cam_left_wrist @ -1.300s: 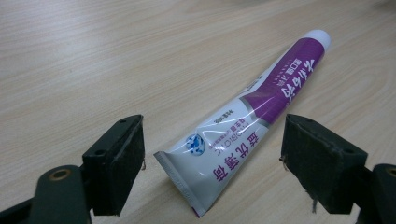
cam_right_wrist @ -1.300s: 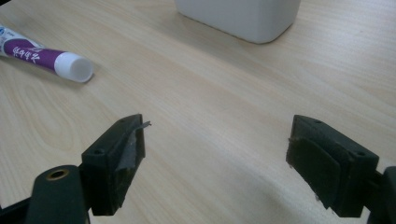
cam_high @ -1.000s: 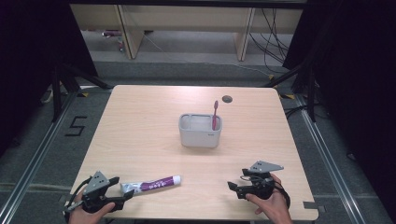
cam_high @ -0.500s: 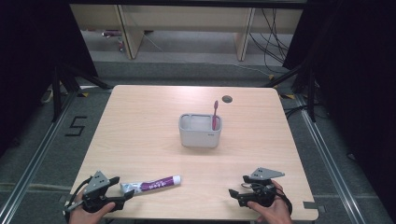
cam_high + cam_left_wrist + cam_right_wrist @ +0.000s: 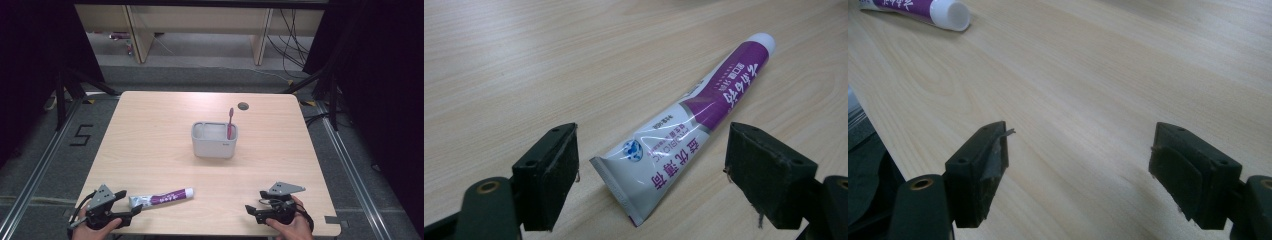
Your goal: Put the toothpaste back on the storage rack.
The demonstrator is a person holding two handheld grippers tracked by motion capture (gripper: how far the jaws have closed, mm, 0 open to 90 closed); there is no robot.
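left fingers (image 5: pixel 546 175) spread wide, toothpaste tube (image 5: pixel 689 122) lying flat on the desk (image 5: pixel 524 60), its crimped end between them, no contact, cap pointing away. right fingers (image 5: pixel 980 165) also apart over bare desk, tube cap far off to their upper left.

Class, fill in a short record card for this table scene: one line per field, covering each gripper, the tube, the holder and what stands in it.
left gripper: open, fingers either side of the tube's crimped end, not touching it
right gripper: open, over bare wood near the table's front edge
toothpaste tube: white and purple, lying flat, white cap pointing toward the right gripper
holder: grey, rectangular, mid-table
toothbrush: pink, upright in the holder's right side
table: light wood, with a dark round hole near the far edge
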